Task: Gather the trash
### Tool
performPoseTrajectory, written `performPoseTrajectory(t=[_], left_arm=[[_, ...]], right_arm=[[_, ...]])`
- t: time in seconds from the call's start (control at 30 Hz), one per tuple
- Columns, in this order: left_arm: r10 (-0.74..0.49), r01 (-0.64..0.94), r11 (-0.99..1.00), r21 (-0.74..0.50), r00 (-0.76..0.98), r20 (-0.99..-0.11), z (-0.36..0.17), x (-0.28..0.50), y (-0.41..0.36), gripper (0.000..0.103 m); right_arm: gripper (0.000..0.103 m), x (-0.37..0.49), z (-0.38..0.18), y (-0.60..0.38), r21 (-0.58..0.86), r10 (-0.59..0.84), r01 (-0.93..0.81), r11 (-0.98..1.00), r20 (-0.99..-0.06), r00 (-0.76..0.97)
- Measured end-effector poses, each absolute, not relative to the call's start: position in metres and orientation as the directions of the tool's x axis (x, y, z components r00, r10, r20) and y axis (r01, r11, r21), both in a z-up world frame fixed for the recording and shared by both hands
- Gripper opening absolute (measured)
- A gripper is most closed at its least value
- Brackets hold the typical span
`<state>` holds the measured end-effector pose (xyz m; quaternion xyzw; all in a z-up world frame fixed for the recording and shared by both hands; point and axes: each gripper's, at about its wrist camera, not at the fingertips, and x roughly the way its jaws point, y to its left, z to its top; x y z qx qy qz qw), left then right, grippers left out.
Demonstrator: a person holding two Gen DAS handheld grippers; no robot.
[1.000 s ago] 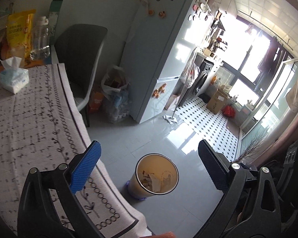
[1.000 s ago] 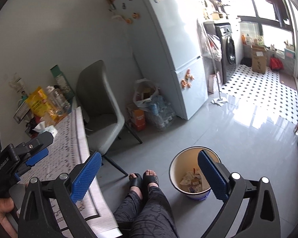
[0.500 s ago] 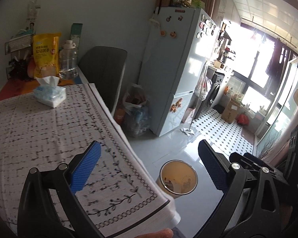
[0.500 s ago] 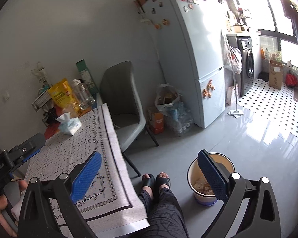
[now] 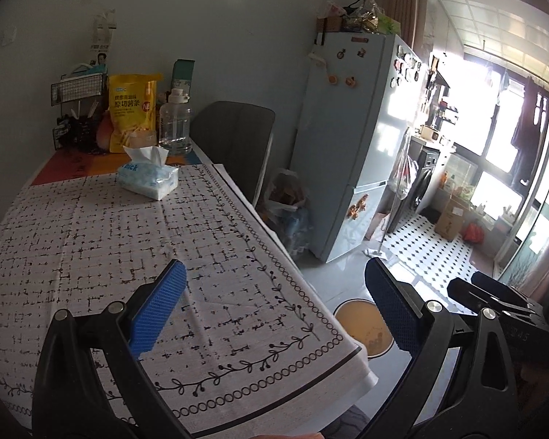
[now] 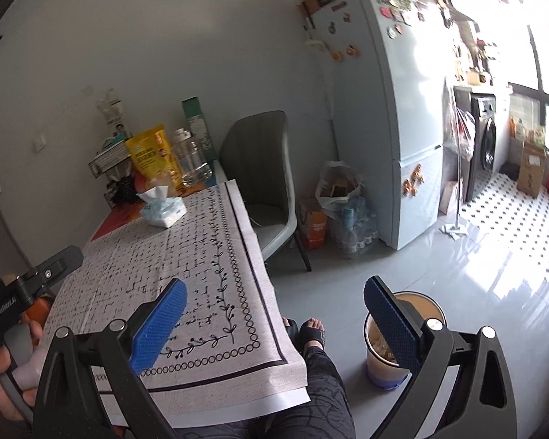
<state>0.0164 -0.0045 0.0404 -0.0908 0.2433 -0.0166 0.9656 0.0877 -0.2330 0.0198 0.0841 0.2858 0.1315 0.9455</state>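
Both tongs held apart, nothing gripped.
Left tongs point(image 5: 274, 307) and right tongs point(image 6: 274, 314) are held over the table point(image 5: 91, 226); the trash bin point(image 6: 406, 333) is seen on the floor beside it.

Black tool point(image 6: 274, 314) frames, blue ribbed pads point(image 6: 157, 325), silver screws.

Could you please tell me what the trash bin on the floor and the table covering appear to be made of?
Trash bin: probably glossy plastic, with a cream wall, smooth white rim and blue base; enamelled metal is possible. Tablecloth: seemingly matte woven fabric with a printed black pattern, its edge draping softly over the table.
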Motion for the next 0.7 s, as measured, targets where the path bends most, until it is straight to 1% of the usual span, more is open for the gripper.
performPoseTrajectory(t=[0.17, 0.4, 0.7], left_arm=[[-0.073, -0.018, 0.983, -0.184, 0.876, -0.476, 0.038, 0.013, 0.001, 0.097], [-0.062, -0.034, 0.98, -0.198, 0.885, -0.461, 0.041, 0.011, 0.007, 0.097], [-0.053, -0.046, 0.979, -0.197, 0.882, -0.469, 0.038, 0.012, 0.009, 0.097]], right_arm=[[0.095, 0.087, 0.014, -0.226, 0.235, 0.31, -0.215, 0.948, -0.523, 0.794], [0.095, 0.093, 0.01, -0.218, 0.238, 0.316, -0.22, 0.946, -0.531, 0.786], [0.095, 0.096, 0.006, -0.218, 0.239, 0.321, -0.224, 0.945, -0.537, 0.78]])
